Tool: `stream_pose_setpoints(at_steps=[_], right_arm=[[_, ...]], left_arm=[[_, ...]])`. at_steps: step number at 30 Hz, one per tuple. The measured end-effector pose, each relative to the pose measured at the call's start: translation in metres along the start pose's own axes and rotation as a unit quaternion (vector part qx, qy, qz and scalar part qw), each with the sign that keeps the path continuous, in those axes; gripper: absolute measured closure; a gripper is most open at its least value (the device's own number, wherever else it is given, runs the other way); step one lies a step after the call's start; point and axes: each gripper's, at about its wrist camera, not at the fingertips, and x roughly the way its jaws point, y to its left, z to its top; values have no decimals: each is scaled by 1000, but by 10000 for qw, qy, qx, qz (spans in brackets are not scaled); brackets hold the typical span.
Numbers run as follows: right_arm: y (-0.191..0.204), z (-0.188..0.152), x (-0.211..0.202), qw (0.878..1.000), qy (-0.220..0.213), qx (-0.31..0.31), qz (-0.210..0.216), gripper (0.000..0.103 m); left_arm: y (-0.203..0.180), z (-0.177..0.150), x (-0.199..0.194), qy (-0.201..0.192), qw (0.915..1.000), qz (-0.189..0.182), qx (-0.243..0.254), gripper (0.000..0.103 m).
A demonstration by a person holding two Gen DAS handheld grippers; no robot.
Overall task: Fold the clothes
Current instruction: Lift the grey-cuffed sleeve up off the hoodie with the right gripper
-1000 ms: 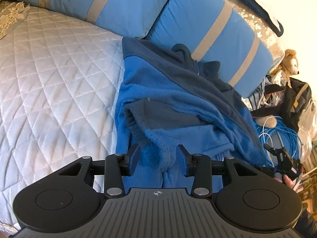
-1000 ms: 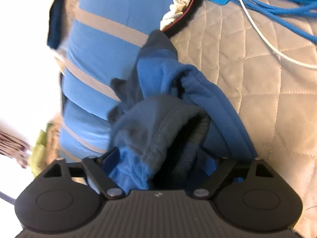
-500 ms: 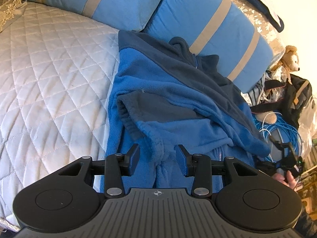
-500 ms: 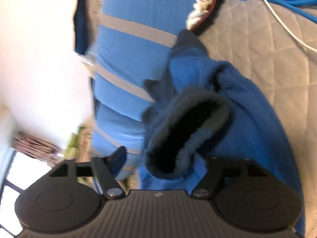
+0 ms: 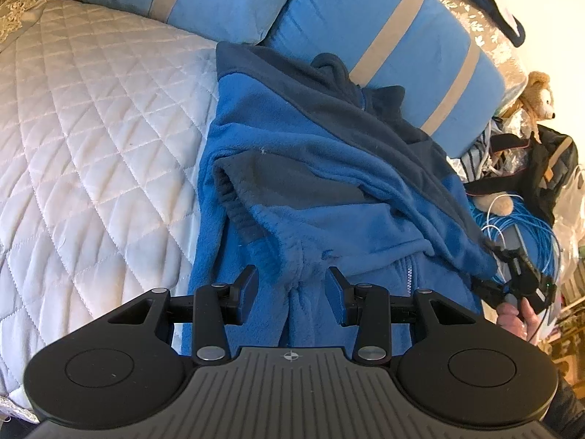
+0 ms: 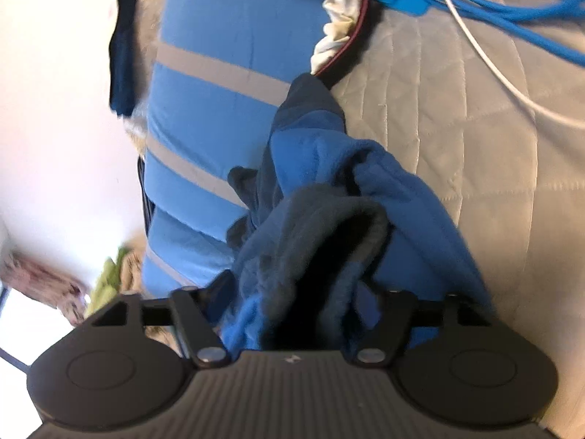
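Note:
A blue fleece jacket (image 5: 310,168) with dark navy panels lies crumpled on the quilted bed, its collar against a pillow. My left gripper (image 5: 291,289) is open just above the jacket's hem, with a bunched ridge of fleece between its fingers (image 5: 246,289), which do not pinch it. In the right wrist view a sleeve (image 6: 329,226) with a dark cuff opening fills the space between the spread fingers of my right gripper (image 6: 303,292); its right finger is hidden by the fleece. In the left wrist view the right gripper (image 5: 512,278) is at the sleeve's stretched end.
Two blue pillows (image 5: 384,36) with tan stripes lean at the head of the white quilted bedspread (image 5: 91,146). At the right edge lie a coil of blue cable (image 5: 526,226), a teddy bear (image 5: 541,91) and a dark bag (image 5: 548,168). A hand (image 5: 519,314) holds the right gripper.
The right wrist view swung toward the wall and back, with the sleeve cuff staying between the fingers. The sleeve is drawn out further to the right. My left gripper has barely shifted.

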Motion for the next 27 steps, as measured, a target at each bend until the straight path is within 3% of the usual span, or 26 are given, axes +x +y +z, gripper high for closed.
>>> stream_pose_setpoints(at_steps=[1,5,10,14,17,21,24,27], right_arm=[[0,1,-1,9999,-19,-99,-59,86],[22,5,-8,9979,-110,-561,-315,88],[106,18,-9,9872,-121,-1423,-703,89],[176,32,-5,9757,-95,-2001,-893,89],[215,37,1,9696,-117,-2248,-958,89],[256,39,8,9664,-131,-2403,-902,89],[285,41,13,9644,-138,-2500,-852,89],[300,39,17,9653,-101,-2507,-728,89]], left_arm=[[1,0,0,2,10000,-3,-3,64],[2,0,-3,-14,10000,-30,19,64],[0,8,-7,-145,9998,-11,116,64],[-23,10,-5,-595,9943,127,878,64],[-57,0,8,-1203,9692,718,2024,60],[-101,-13,27,-1921,9094,1421,3405,53],[-129,-19,56,-2104,8788,1698,3932,52],[-156,-25,95,-2192,8371,2228,4489,52]])
